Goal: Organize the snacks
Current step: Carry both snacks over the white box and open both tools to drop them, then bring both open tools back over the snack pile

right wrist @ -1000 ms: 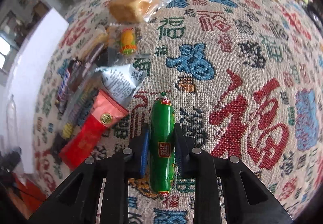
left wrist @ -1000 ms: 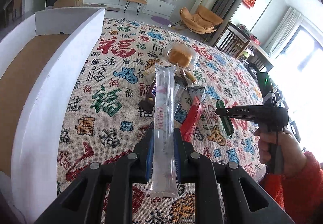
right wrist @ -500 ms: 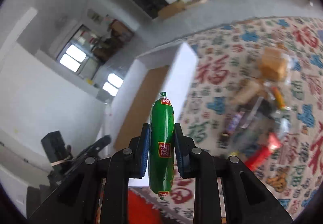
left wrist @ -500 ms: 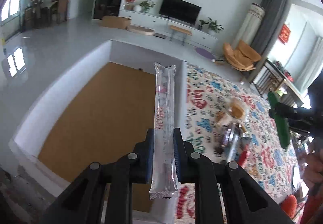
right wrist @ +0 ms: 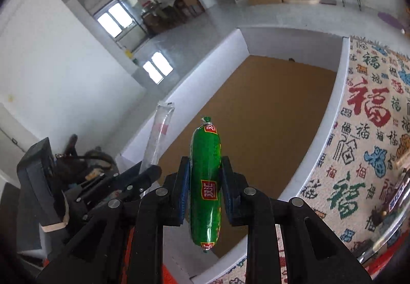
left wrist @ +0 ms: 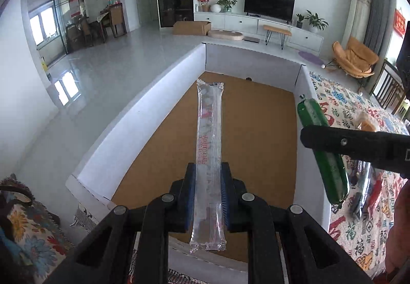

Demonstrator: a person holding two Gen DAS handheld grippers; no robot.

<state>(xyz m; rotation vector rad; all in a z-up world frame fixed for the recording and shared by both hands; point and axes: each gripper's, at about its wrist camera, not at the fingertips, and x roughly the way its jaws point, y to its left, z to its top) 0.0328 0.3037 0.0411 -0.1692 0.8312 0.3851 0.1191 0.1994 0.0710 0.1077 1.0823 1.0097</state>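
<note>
I hold both loads over the white box (left wrist: 305,94), my left gripper (left wrist: 207,190) clamped on the clear tube pack (left wrist: 208,145) toward twelve o'clock, my right gripper (right wrist: 205,186) gripping the green sausage (right wrist: 206,181), so each can drop inside.

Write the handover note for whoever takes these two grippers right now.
Left gripper: shut on the clear tube snack, held above the white box.
Right gripper: shut on the green sausage, also over the box, near its right wall.
Box: brown floor bare where visible; nothing dropped in yet.
Left: release both into the box, then fetch the remaining snacks from the patterned cloth.
</note>
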